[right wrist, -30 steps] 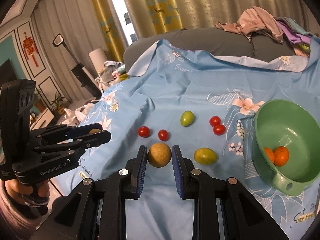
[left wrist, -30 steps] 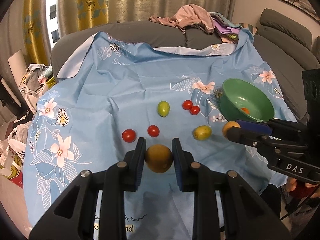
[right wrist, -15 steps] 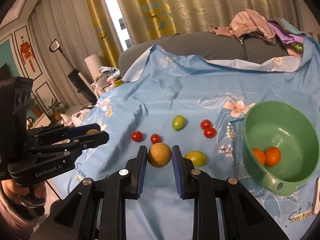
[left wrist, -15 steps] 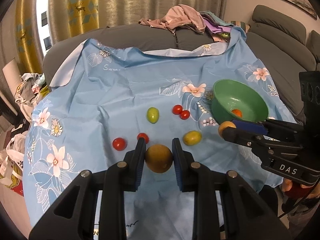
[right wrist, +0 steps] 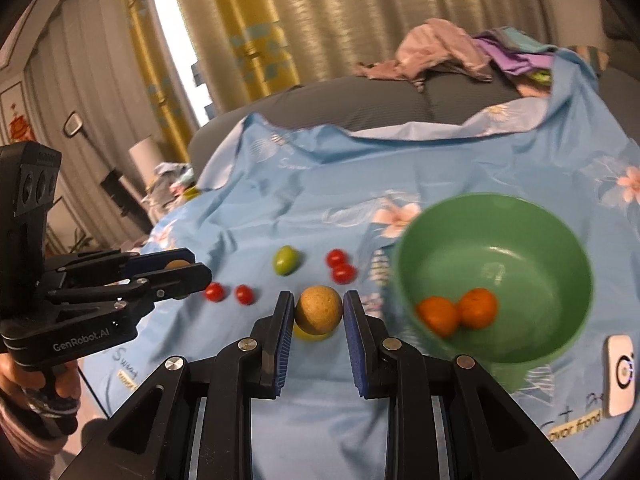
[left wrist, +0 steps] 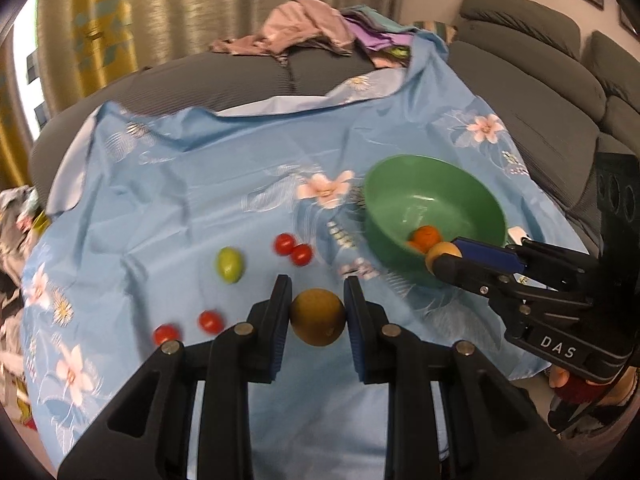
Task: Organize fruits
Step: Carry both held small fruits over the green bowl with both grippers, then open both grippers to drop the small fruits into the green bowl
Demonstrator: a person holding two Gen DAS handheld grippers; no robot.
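My left gripper is shut on a round brownish-yellow fruit, held above the blue flowered cloth. My right gripper is shut on a rough tan round fruit, just left of the green bowl, which holds two oranges. On the cloth lie a green fruit, a pair of cherry tomatoes and two more tomatoes. A yellow-green fruit peeks out under the tan fruit. In the left wrist view the right gripper hangs at the bowl's near rim.
A grey sofa with a heap of clothes runs behind and to the right. A white device lies on the cloth right of the bowl. Curtains and floor clutter stand at the left. A hand holds the left gripper.
Both grippers have moved right toward the green bowl, each still shut on its fruit. The bowl now looms larger in the right wrist view; the yellow-green fruit has slipped behind the held fruits.
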